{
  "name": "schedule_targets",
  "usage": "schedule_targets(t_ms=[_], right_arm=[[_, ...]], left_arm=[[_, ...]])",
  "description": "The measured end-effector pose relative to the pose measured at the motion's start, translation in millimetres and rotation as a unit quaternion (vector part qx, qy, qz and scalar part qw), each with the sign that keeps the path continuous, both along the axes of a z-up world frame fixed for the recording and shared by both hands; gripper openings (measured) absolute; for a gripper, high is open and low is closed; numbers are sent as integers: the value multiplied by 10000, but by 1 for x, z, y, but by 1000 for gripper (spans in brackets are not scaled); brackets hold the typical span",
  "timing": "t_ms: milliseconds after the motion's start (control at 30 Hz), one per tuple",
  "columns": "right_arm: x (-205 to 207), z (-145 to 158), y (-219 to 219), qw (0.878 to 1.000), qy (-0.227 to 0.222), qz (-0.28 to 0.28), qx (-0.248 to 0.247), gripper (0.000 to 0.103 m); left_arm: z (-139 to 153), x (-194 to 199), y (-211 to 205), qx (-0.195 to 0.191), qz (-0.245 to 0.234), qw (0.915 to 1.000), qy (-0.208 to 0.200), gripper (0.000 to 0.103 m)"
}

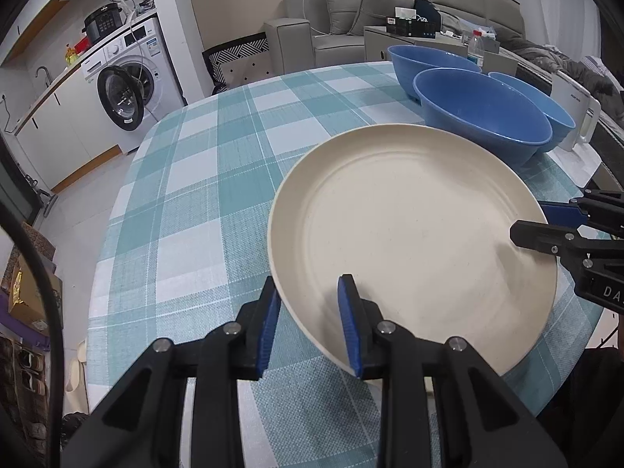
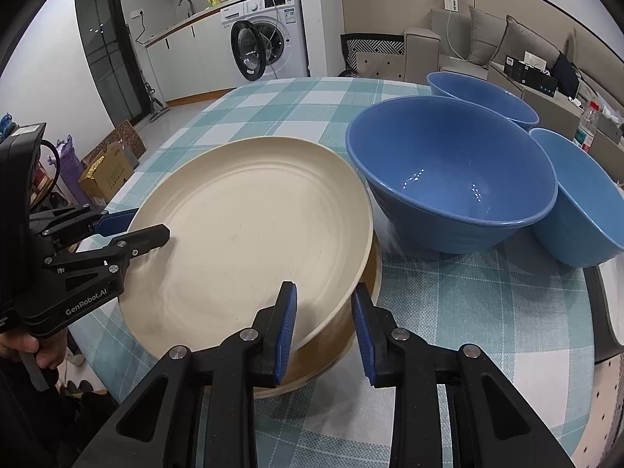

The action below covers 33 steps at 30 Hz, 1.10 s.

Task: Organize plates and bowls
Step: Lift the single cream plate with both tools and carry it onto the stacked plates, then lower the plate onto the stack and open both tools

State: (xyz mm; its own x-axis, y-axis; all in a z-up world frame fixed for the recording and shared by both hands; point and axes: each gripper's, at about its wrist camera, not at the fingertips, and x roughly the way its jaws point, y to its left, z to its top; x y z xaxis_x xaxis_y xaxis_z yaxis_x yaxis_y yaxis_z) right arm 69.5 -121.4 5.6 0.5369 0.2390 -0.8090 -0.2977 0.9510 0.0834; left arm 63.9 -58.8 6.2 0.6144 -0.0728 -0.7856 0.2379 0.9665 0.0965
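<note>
A cream plate (image 1: 409, 234) (image 2: 249, 226) is held between both grippers at opposite rims, over the checked tablecloth (image 1: 195, 195). My left gripper (image 1: 308, 292) (image 2: 144, 224) is shut on its left rim, one pad inside and one outside. On the opposite rim my right gripper (image 2: 324, 296) (image 1: 532, 220) is shut the same way. The plate tilts slightly over a second, tan plate (image 2: 351, 323) that shows under its near edge. Three blue bowls stand behind: a large one (image 1: 483, 113) (image 2: 448, 171), one farther back (image 1: 433, 58) (image 2: 483, 93), and one to the right (image 1: 553, 109) (image 2: 585, 202).
A white jug (image 1: 573, 117) and a plastic bottle (image 1: 475, 48) stand beyond the bowls at the table's far right. The large bowl almost touches the plate's far rim. A hand (image 2: 23, 347) holds the left gripper's grip. Boxes (image 2: 105, 175) sit on the floor to the left.
</note>
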Motion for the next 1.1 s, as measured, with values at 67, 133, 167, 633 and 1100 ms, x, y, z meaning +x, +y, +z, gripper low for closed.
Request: schedule_targets(t_ms=[67,133,167,633,1100], right_arm=[[-1,-1,1,10000,26,30,-62,29],[-1,-2,3,9999,54,53,-144,30],[-1,-2,4,9998,53,60,-184,30],[-2,-7,8,9987,76,164,-470,44],[-2,-13,13,9979,117,278,-578,60]], left_arm=[[-1,-1,-1,55,-31,10000,18,29],[-2,-1,-2,95,-60,9999,40,30],[-2,-1,-3,107,-71,9999,48,30],[-9,-2,-12,313,-231,9991,149,33],[-13,-3,-16,395,-364,9984,196,46]])
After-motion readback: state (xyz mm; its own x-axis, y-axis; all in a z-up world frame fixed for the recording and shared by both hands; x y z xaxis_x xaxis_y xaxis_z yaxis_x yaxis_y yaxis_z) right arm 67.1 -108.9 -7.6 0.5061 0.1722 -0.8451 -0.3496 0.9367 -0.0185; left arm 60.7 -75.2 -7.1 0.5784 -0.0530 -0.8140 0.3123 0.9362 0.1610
